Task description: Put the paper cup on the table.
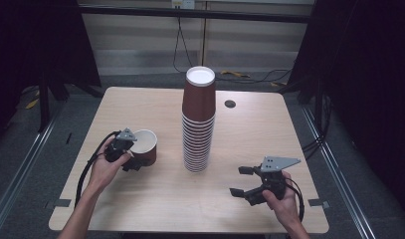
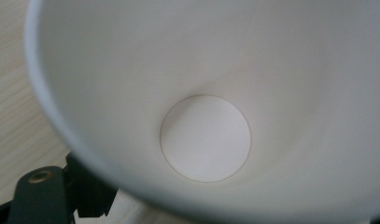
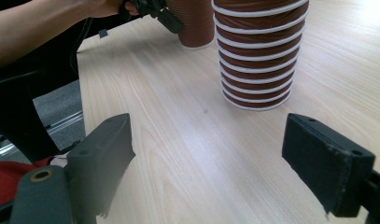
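Note:
A single brown paper cup (image 1: pixel 148 147), white inside, stands on the left half of the wooden table (image 1: pixel 155 209). My left gripper (image 1: pixel 139 155) is closed around its wall. In the left gripper view the cup's white inside (image 2: pixel 206 140) faces the camera, and one black finger (image 2: pixel 85 196) lies against its outer wall. The right gripper view shows that cup (image 3: pixel 197 23) on the table with the left gripper (image 3: pixel 166 18) on it. A tall stack of brown cups (image 1: pixel 198 124) stands mid-table. My right gripper (image 1: pixel 240 181) hovers open at the right front, nothing between its fingers (image 3: pixel 103 154).
The stack (image 3: pixel 257 51) stands just beyond my right gripper, to its right in the right gripper view. A small round dark hole (image 1: pixel 230 103) sits in the tabletop behind the stack. Cables hang behind the table's far edge.

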Tool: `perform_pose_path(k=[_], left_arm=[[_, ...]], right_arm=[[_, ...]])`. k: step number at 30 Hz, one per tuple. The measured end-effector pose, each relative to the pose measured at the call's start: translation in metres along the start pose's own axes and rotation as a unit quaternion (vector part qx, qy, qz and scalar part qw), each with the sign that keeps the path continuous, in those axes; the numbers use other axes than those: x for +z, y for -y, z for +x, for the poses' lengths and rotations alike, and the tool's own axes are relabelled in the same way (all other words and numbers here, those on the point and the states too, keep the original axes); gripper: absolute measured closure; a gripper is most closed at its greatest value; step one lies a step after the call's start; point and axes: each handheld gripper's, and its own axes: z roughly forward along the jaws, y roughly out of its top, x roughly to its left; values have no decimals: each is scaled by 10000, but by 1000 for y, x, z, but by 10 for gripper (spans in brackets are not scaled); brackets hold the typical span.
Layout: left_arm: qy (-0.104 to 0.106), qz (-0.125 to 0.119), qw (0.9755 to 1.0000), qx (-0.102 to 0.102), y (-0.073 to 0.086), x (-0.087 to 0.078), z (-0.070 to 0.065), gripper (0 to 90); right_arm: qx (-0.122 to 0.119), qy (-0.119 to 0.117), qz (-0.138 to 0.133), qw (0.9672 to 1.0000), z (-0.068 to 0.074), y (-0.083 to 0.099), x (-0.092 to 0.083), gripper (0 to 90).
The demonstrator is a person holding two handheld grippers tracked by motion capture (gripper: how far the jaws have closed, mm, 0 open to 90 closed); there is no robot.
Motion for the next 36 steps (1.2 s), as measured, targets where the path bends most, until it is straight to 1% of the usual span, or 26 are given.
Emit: perform_pose_path(k=[1,2,5,7,8,9,11,13,14,15,17,18,19,21,22,23,24,25,26,28,29,30,31,33,35,36], left_arm=[[-37,7,10000,23,2,-2,1,156],[-12,3,10000,13,3,-4,1,156],[-37,-30,10000,-49,7,-7,-1,157],[-67,-134,9999,-32,10,-12,-2,157],[-63,-190,9998,-63,11,-14,-3,159],[-133,-232,9996,-62,12,-17,-4,160],[-151,-376,9991,-142,14,-22,-5,157],[-91,-308,9994,-140,17,-24,-6,159],[-137,-305,9993,-164,18,-26,-8,160],[-157,-374,9990,-178,20,-28,-9,159],[-198,-569,9977,-311,24,-33,-12,159],[-205,-602,9974,-327,25,-35,-13,158],[-233,-612,9974,-293,27,-37,-15,158],[-264,-700,9968,-293,30,-40,-19,158],[-268,-708,9966,-327,32,-41,-22,158],[-329,-732,9964,-261,32,-43,-24,157],[-401,-838,9952,-303,34,-44,-27,158],[-413,-893,9946,-332,35,-45,-31,157],[-409,-898,9948,-269,37,-46,-35,158],[-457,-941,9941,-285,40,-48,-43,159],[-513,-1007,9932,-295,41,-49,-46,159],[-492,-1064,9925,-344,42,-51,-50,159],[-457,-1171,9913,-390,43,-53,-52,159],[-377,-1426,9874,-579,45,-55,-58,159],[-443,-1374,9884,-462,47,-54,-68,159],[-425,-1396,9882,-469,48,-53,-71,159]], right_arm=[[-1,10,-1,10000,0,0,0,159],[-5,16,-8,10000,0,0,0,159],[14,37,-19,10000,0,0,-1,158],[22,46,-21,10000,0,0,-1,157],[17,55,-24,10000,0,0,-1,158],[12,56,-36,10000,0,0,-1,157],[20,80,-50,10000,0,0,-1,158],[11,140,-42,9999,0,0,-2,158],[8,168,-34,9999,0,0,-2,157],[-2,216,-7,9998,0,0,-2,157],[-34,383,-1,9993,0,1,-2,157],[-36,460,-8,9989,1,1,-3,157],[-38,469,-19,9989,1,1,-3,157],[-34,542,-68,9985,1,1,-5,157],[-32,589,-101,9982,1,1,-6,157],[-30,640,-117,9979,1,1,-6,157],[-19,680,-127,9976,2,1,-7,157],[1,705,-144,9974,2,1,-7,157],[1,743,-148,9971,2,1,-8,157],[-5,831,-154,9964,4,0,-10,157],[-4,876,-147,9961,5,1,-11,156],[-6,910,-126,9958,6,1,-12,154],[2,927,-97,9957,7,2,-14,150],[-1,965,-106,9953,9,4,-15,143],[25,1015,-125,9948,11,8,-17,139],[36,1029,-115,9946,12,9,-17,139]])
